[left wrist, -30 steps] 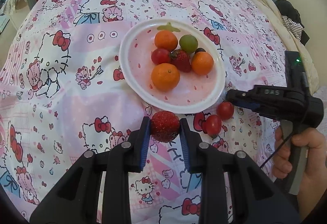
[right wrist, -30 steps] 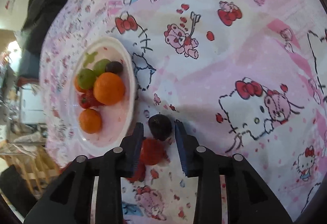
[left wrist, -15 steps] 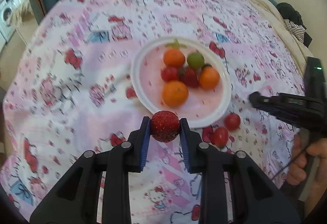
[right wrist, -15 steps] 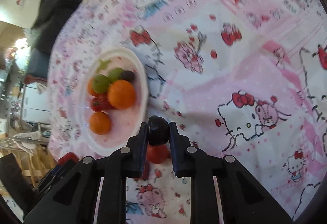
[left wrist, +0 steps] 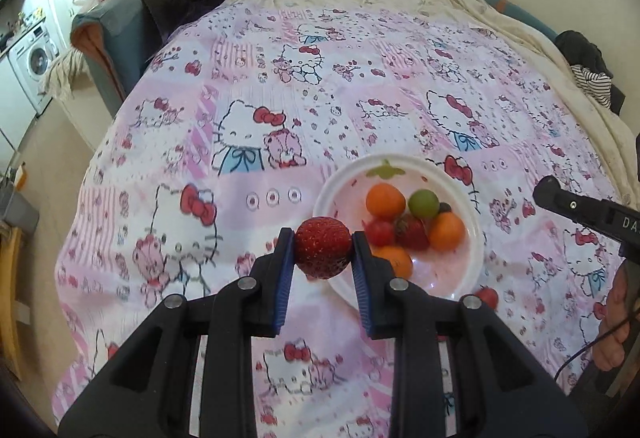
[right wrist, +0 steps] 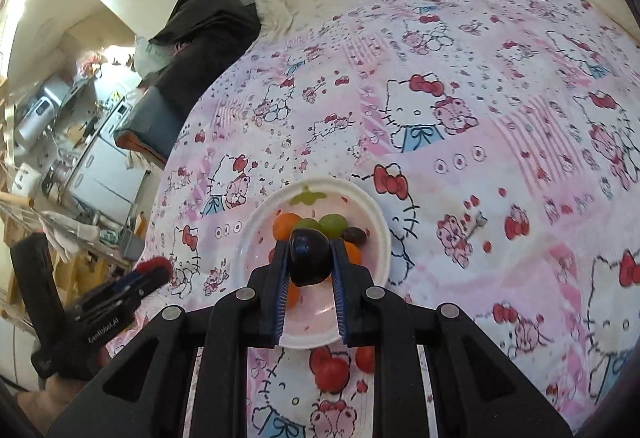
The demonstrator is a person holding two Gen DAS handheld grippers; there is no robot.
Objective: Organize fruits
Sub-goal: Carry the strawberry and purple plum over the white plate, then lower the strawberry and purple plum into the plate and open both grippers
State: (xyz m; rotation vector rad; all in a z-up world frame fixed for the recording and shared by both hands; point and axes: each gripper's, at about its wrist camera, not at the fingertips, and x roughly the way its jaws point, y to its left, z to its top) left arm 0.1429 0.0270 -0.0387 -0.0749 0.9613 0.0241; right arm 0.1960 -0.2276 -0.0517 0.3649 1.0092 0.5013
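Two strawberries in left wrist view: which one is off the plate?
The large red strawberry clamped in the left claw; the smaller strawberry lies among fruit on the white plate.

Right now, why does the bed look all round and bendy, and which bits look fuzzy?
In both wrist views the fisheye lens curves the bedspread and darkens the corners. In the left wrist view the strawberry looks sharp. In the right wrist view the dark grape has a small shine on it, bright window light washes out the top left corner, and the far room looks smeared.
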